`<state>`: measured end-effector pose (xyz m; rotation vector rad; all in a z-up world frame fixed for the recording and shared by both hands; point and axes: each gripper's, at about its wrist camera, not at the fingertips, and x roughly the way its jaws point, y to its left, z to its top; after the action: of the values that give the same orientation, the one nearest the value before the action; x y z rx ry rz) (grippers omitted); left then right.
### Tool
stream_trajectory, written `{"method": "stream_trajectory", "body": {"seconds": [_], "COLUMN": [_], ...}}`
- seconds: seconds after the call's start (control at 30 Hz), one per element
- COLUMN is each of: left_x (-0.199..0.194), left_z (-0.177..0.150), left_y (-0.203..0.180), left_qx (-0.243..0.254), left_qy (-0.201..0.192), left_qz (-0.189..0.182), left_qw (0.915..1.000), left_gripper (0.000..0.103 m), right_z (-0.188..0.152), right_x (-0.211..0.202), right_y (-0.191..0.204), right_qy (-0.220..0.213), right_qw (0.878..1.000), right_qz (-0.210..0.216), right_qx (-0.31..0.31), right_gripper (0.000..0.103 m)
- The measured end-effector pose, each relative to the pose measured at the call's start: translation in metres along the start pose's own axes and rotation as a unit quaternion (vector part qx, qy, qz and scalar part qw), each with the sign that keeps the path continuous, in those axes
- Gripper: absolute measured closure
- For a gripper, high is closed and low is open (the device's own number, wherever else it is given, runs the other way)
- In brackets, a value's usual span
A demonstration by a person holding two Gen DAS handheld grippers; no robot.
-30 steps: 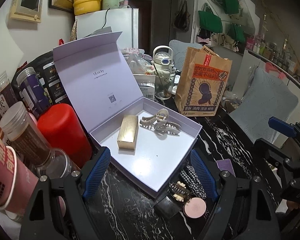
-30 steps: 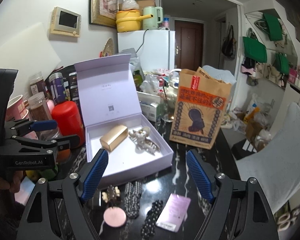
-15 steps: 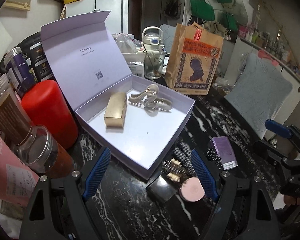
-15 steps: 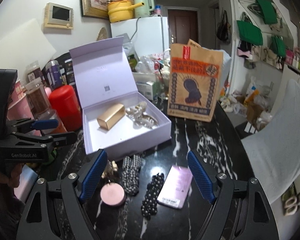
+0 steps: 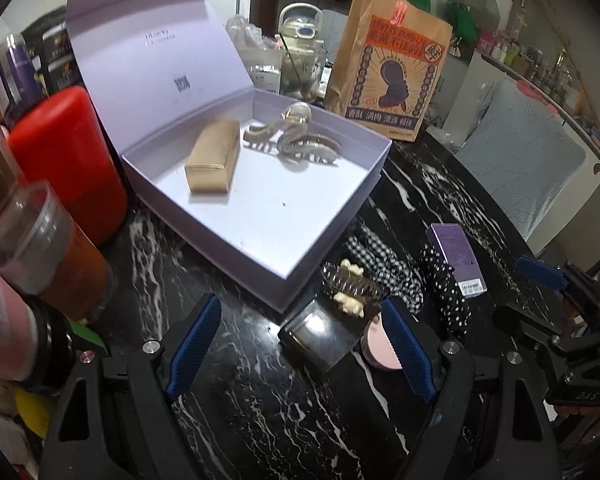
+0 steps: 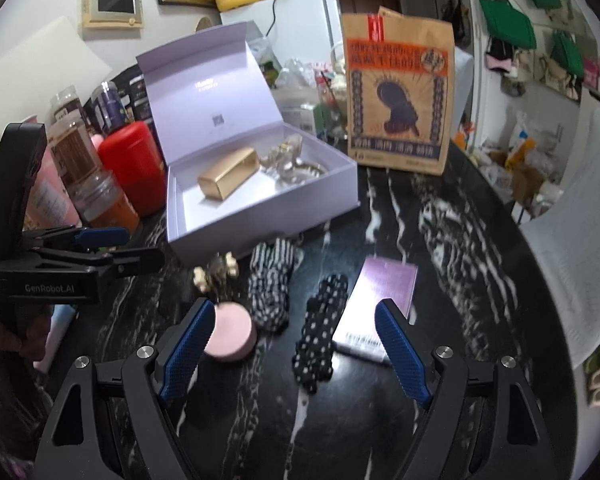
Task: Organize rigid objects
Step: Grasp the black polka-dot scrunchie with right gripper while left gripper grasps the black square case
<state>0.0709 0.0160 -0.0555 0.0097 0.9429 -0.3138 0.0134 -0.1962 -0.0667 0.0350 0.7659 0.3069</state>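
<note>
An open lilac box (image 5: 260, 216) (image 6: 260, 216) on the black marble table holds a gold case (image 5: 214, 160) (image 6: 228, 178) and a beige hair claw (image 5: 296, 142) (image 6: 292, 160). In front of it lie a small hair clip (image 5: 350, 286) (image 6: 216, 274), a dark square compact (image 5: 320, 334), a pink round compact (image 6: 230, 334) (image 5: 378, 354), a checked scrunchie (image 6: 270, 284) (image 5: 384, 264), a dotted scrunchie (image 6: 320, 332) (image 5: 444, 284) and a purple carton (image 6: 376, 304) (image 5: 456, 258). My left gripper (image 5: 300, 346) hangs open over the dark compact. My right gripper (image 6: 290, 346) hangs open over the dotted scrunchie.
A red canister (image 5: 64, 160) (image 6: 134, 164) and several jars (image 5: 44, 248) crowd the left side. A brown paper bag (image 5: 392, 64) (image 6: 398, 96) stands behind the box. The table edge curves away on the right, beside a pale cushion (image 5: 520, 160).
Both grippers have come down toward the table and tilted further downward. The small items in front of the box now sit closer and larger. Jaws stayed open.
</note>
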Motion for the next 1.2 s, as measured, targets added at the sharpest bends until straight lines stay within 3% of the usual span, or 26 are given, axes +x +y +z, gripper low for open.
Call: {"method": "stream_trajectory", "body": {"seconds": [0.37, 0.53, 0.77, 0.97, 1.2], "left_x": [0.025, 0.033, 0.035, 0.041, 0.050], "left_z": [-0.019, -0.023, -0.021, -0.018, -0.017], "left_y": [-0.010, -0.011, 0.002, 0.006, 0.010], "left_qx": [0.040, 0.061, 0.048, 0.037, 0.015], "left_qy": [0.021, 0.022, 0.011, 0.017, 0.024], "left_qz": [0.001, 0.015, 0.000, -0.021, -0.055], "left_qw": [0.9990, 0.9978, 0.9988, 0.9990, 0.9981], "left_gripper": [0.020, 0.020, 0.020, 0.020, 0.021], "right_z": [-0.027, -0.033, -0.029, -0.027, -0.027], "right_x": [0.020, 0.033, 0.044, 0.053, 0.055], "right_y": [-0.014, -0.018, -0.016, -0.008, -0.006], "right_qy": [0.052, 0.072, 0.078, 0.082, 0.085], "right_qw": [0.998, 0.997, 0.996, 0.997, 0.996], "right_qz": [-0.007, -0.007, 0.005, 0.004, -0.003], "right_qx": [0.020, 0.030, 0.034, 0.013, 0.007], "right_gripper": [0.024, 0.039, 0.044, 0.056, 0.081]}}
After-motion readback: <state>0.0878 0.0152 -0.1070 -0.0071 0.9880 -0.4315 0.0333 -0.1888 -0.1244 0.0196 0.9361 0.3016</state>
